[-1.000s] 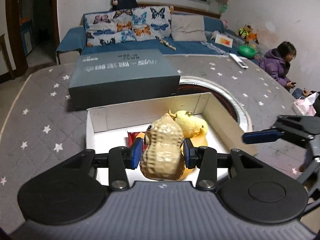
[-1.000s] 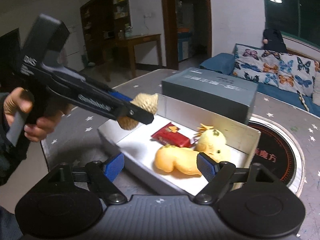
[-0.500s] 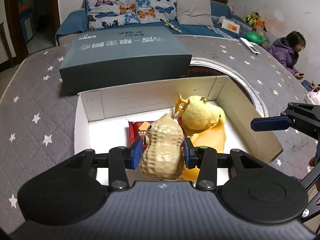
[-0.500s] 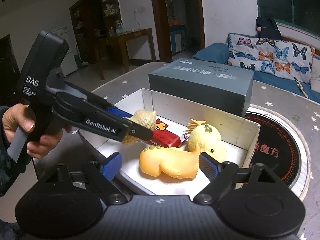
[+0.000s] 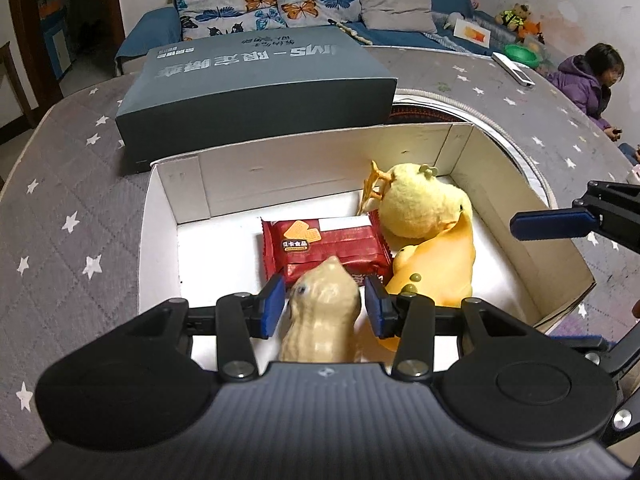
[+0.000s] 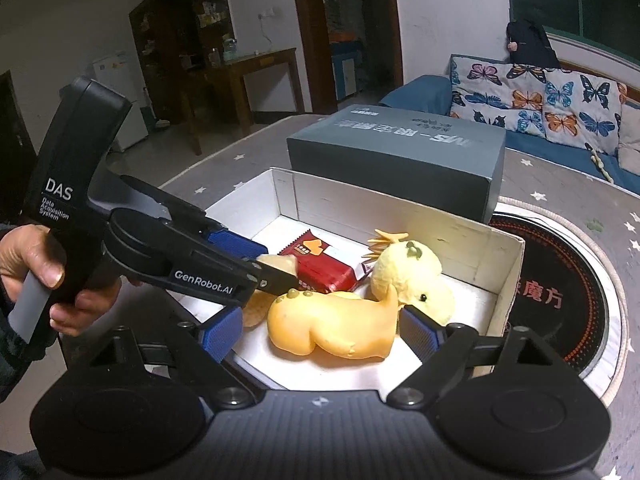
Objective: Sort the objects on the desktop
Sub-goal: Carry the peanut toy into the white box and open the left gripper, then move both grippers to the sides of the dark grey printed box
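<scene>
A white cardboard box (image 5: 160,200) (image 6: 500,276) holds a red snack packet (image 5: 324,244) (image 6: 320,264), a yellow plush chick (image 5: 420,208) (image 6: 408,272) and an orange dinosaur toy (image 5: 436,268) (image 6: 332,328). My left gripper (image 5: 325,306) (image 6: 280,276) is low inside the box, open by a narrow gap on each side of a tan peanut toy (image 5: 324,312) (image 6: 280,265). The peanut is blurred and sits lower between the fingers. My right gripper (image 6: 320,332) stands wide open over the box's near edge, in front of the dinosaur, holding nothing.
A closed grey box (image 5: 256,92) (image 6: 396,152) lies just behind the white box. A round black plate (image 6: 560,292) is set into the star-patterned table at the right. A hand (image 6: 32,256) holds the left gripper. A person (image 5: 588,84) sits beyond the table's far right edge.
My left gripper went forward and down into the box. Its fingers let go of the peanut, which has slid down between them. My right gripper came a little closer to the dinosaur.
</scene>
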A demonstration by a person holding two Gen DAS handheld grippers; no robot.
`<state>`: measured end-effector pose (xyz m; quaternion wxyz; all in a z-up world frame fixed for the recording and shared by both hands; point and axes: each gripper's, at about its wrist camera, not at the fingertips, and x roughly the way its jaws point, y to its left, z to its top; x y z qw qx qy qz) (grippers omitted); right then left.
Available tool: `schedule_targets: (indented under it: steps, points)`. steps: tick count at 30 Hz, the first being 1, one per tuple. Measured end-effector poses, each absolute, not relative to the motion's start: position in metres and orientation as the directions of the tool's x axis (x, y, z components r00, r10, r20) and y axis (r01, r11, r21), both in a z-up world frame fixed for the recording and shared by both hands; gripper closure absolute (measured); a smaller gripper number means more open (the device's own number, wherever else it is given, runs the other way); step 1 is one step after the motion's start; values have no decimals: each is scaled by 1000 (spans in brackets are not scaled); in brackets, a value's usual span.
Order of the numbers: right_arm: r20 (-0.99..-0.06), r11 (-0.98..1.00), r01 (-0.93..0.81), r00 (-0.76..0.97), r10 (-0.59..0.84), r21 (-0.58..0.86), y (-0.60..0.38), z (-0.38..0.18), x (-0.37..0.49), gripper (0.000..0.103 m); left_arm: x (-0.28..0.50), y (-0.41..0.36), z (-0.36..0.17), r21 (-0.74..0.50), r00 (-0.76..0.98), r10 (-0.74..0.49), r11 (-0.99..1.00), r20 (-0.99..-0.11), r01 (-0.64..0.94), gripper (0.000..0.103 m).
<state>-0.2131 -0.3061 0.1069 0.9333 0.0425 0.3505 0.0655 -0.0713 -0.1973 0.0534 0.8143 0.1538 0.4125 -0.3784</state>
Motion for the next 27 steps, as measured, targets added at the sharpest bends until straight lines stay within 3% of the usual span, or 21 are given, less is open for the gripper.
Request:
schedule_targets:
  steps: [14, 18, 22, 27]
  points:
    - [-648, 989, -83, 748, 142, 121, -307, 113, -214, 10, -72, -190, 64, -19, 432, -461, 700, -775, 714, 35]
    - [-638, 990, -82, 757, 138, 116, -307, 118, -213, 6, -71, -188, 72, -17, 447, -465, 707, -764, 707, 35]
    - [-632, 991, -79, 764, 129, 107, -306, 122, -212, 4, -69, -186, 78, -6, 469, -458, 720, -756, 694, 23]
    - [-626, 994, -63, 773, 104, 87, -308, 127, -209, 2, -65, -184, 84, 6, 490, -444, 737, -750, 676, 22]
